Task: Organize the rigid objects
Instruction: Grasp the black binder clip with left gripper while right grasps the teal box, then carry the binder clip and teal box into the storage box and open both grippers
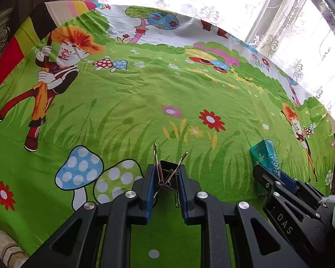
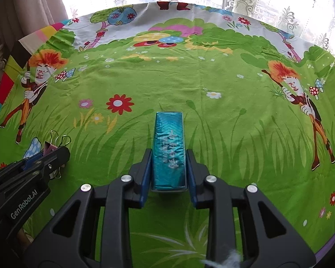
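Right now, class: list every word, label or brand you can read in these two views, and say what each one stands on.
"DAS": on the right gripper body, left wrist view; cut off.
"GenRobot.AI": on the left gripper body, right wrist view.
White print on the teal box top: too blurred to read.
Binder clips: no text visible.

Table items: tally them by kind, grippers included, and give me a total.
Binder clips: 1, clamped in the left gripper
Teal packets: 1, clamped in the right gripper
Grippers: 2
Printed tablecloths: 1
Total: 5
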A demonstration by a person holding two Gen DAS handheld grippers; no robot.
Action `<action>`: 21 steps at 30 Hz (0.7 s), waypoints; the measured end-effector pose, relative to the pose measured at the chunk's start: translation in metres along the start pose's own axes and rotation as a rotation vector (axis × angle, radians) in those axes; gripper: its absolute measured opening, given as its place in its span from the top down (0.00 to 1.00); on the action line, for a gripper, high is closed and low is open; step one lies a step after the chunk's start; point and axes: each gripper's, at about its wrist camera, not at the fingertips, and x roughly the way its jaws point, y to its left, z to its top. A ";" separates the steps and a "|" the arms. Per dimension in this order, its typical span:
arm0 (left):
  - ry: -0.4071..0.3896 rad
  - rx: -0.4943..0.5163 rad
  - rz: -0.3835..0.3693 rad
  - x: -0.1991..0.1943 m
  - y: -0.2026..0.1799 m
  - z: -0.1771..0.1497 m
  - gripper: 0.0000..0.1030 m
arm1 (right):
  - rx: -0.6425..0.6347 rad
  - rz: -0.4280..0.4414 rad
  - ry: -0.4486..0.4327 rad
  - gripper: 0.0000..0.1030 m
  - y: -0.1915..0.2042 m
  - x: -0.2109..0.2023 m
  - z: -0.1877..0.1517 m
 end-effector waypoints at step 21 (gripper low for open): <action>-0.054 0.045 -0.001 -0.032 -0.010 -0.016 0.80 | 0.078 -0.013 0.010 0.68 -0.031 -0.038 -0.032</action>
